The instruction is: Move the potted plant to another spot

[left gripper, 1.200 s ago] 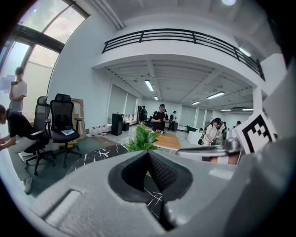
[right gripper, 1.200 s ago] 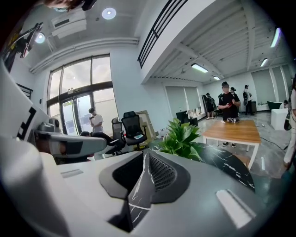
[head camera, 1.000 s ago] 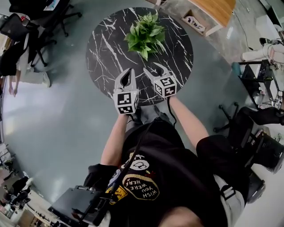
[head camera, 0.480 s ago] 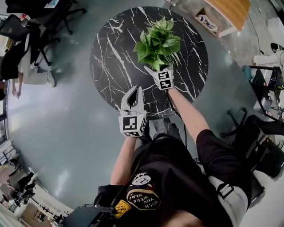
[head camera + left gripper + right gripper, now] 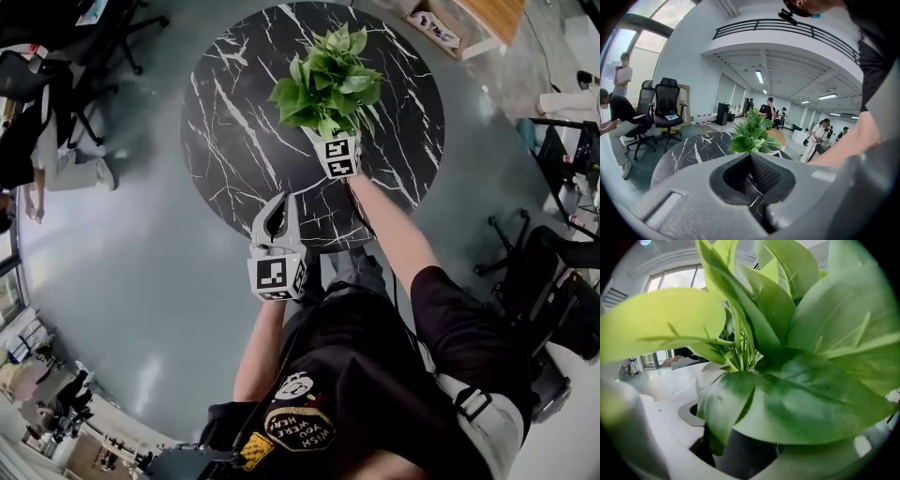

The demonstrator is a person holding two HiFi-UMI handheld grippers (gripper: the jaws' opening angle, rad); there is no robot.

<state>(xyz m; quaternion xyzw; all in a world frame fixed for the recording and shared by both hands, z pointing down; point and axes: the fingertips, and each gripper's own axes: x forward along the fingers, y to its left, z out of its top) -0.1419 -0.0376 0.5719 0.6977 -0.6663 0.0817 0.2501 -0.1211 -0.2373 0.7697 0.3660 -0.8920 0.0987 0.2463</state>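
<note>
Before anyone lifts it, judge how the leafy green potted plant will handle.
The leafy green potted plant looks top-heavy: broad leaves spread wide, hiding the pot from above, so it may tip. Leaves probably bend when pushed.

Green-leaved plant [image 5: 328,80]; black table [image 5: 234,131], white marble veins.

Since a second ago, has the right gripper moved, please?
Yes: the right gripper went from the table's near edge to the potted plant; jaws closing with it between them.

Wide bare worktop [image 5: 234,122] left and near for passing; far right crowded by overhanging potted plant [image 5: 328,80].
</note>
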